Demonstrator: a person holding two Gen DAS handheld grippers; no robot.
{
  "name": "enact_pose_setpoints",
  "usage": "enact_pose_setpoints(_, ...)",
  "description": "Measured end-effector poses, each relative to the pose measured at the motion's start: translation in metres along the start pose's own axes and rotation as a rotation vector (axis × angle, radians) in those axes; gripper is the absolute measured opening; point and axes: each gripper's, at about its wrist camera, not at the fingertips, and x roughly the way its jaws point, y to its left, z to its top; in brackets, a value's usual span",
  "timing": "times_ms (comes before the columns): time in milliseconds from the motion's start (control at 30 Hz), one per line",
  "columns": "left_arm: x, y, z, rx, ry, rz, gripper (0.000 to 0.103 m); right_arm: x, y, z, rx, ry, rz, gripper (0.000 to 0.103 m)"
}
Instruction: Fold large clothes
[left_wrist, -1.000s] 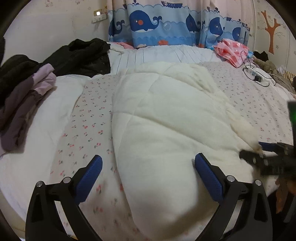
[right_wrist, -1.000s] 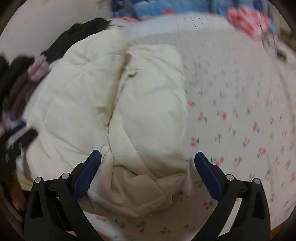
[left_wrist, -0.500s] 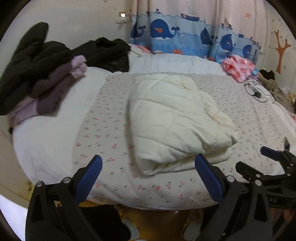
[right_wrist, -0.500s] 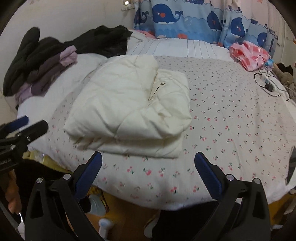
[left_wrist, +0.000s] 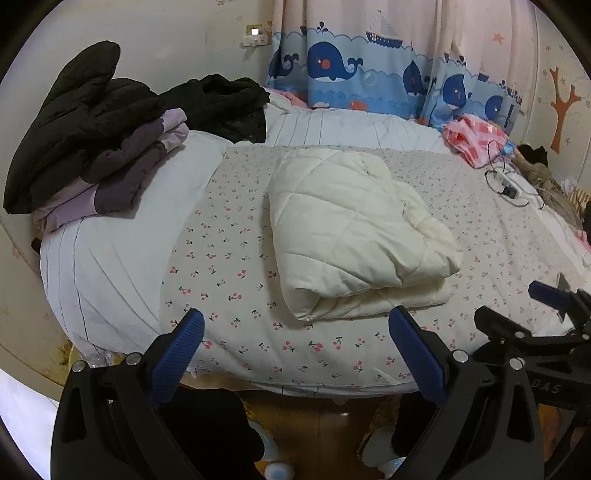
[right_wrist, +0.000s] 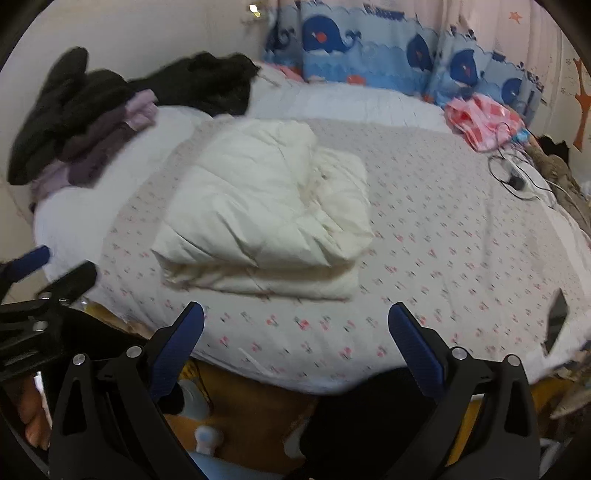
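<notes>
Now both grippers (left_wrist: 295, 347) (right_wrist: 295, 339) sit farther back, fingers spread wide and empty, off the folded cream coat (left_wrist: 354, 236).

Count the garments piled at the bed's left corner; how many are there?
3 can be told apart: a black padded jacket on top, a purple one folded beneath it, a black fleece behind them. More may be hidden underneath.

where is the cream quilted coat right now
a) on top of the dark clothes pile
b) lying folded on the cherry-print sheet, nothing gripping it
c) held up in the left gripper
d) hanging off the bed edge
b: the cream coat lies folded on the cherry-print sheet, while the left gripper and right gripper are both open and short of it.
</notes>
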Motion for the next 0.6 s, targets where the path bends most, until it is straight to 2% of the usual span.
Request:
enact_pose_setpoints(67, -0.004, 0.000, 0.001, -0.007, -0.008, 0.005, 0.096, -0.009, 0.000, -0.002, 0.010, -0.038, 0.003, 0.096)
enact_pose_setpoints(200, -0.009, -0.001, 0.000, -0.005, -0.015, 0.030, 0.096, -0.019, 0.005, -0.002, -0.008, -0.061, -0.025, 0.096)
enact_pose_setpoints(433, -0.015, -0.005, -0.001, 0.006, -0.023, 0.046, 0.096, -0.026, 0.012, -0.004, -0.025, -0.065, -0.023, 0.096)
enact_pose_setpoints(600, -0.016, -0.005, -0.003, -0.003, -0.011, 0.029, 0.096, -0.030, 0.014, -0.004, -0.024, -0.072, -0.037, 0.096)
